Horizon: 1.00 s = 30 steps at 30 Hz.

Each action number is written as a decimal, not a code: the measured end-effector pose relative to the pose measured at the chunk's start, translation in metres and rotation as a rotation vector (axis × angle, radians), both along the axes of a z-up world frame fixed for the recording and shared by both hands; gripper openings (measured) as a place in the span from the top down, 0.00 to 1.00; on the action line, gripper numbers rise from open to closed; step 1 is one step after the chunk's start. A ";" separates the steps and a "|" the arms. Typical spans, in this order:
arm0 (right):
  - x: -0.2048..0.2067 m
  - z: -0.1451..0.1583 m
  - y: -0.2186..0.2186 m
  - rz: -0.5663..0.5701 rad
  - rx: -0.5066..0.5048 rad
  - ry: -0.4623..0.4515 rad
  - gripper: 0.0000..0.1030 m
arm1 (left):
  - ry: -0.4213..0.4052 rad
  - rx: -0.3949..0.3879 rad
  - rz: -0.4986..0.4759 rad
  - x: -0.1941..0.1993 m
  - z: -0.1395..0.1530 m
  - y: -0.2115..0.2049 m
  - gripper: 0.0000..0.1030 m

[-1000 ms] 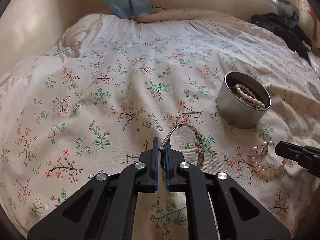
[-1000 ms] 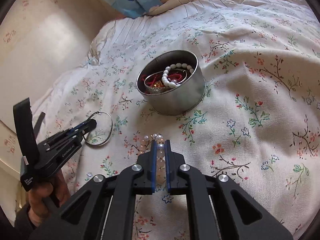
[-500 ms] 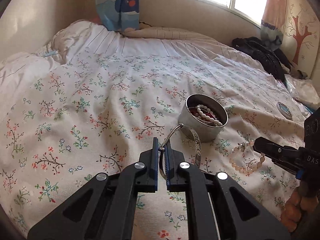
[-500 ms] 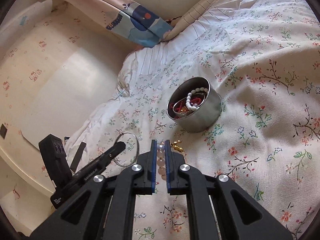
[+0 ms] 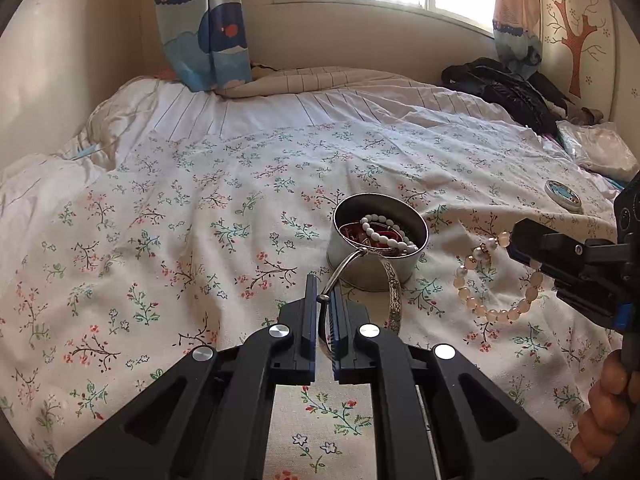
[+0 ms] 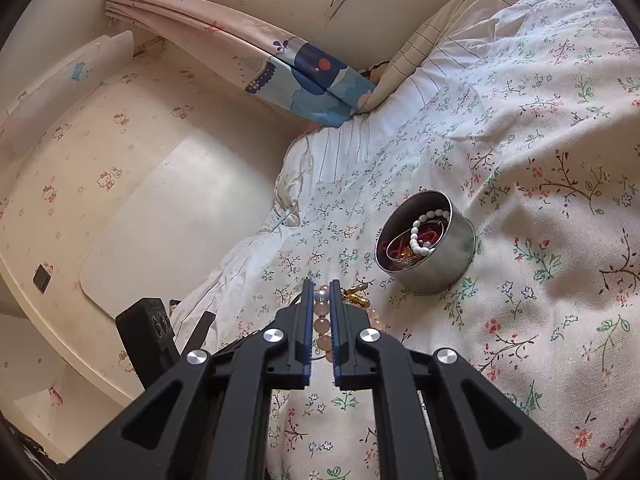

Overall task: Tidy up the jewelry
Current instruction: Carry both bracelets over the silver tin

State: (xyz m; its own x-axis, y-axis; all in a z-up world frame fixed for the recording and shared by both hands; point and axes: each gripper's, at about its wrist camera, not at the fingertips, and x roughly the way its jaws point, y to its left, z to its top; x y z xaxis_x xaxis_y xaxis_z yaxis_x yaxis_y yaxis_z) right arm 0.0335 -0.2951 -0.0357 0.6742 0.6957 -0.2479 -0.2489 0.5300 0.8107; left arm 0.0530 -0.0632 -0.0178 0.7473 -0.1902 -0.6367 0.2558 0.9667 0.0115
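Left gripper [image 5: 323,304] clamped on the silver bangle [image 5: 394,292], held clear of the floral bedspread [image 5: 160,220] just short of the round tin [image 5: 378,256] — apparently for dropping in. Right gripper [image 6: 322,304] pinched on the pink bead bracelet [image 5: 496,280], hanging free beside the tin — presumably next; tin already holds other jewelry

open floral bedspread [image 5: 168,216] left of tin [image 5: 372,268], right gripper [image 5: 520,240] w/ bead bracelet [image 5: 496,280] crowding tin's right
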 end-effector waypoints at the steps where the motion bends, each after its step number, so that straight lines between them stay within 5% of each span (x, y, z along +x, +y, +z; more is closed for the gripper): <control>1: -0.001 0.001 0.000 -0.001 0.003 -0.005 0.92 | -0.004 0.002 -0.001 0.000 0.001 0.000 0.95; 30: 0.017 0.006 -0.012 -0.042 0.108 -0.074 0.92 | -0.032 -0.055 0.000 0.024 0.008 -0.007 0.95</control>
State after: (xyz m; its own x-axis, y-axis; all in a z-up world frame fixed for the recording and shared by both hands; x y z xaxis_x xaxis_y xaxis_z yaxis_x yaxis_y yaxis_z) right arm 0.0503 -0.3076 -0.0297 0.7167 0.6867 -0.1219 -0.2893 0.4517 0.8439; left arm 0.0773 -0.0700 -0.0099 0.7670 -0.2242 -0.6012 0.2560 0.9661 -0.0337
